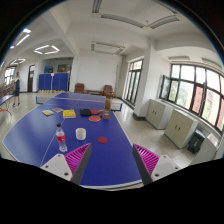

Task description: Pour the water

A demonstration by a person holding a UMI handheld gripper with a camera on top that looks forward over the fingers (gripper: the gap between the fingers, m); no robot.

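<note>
The hand-held gripper is seen spread wide open over a blue surface, nothing held between its two fingers, each with a striped pink pad showing on the inner face. A clear water bottle is stood upright on the surface ahead and to the left of the left finger, well clear of it. Just beside the bottle, a bit further to the right, a red disc-like thing is laid flat, and a smaller red one sits beyond that, roughly ahead of the gap between the fingers. Further out, a white cup is stood on the surface, ahead and slightly left. Way beyond it a yellow block, a red dish and some other small bits are scattered; those can't be made out properly. More blue surfaces are lined up at the far end of the room, with windows along the right-hand wall.
</note>
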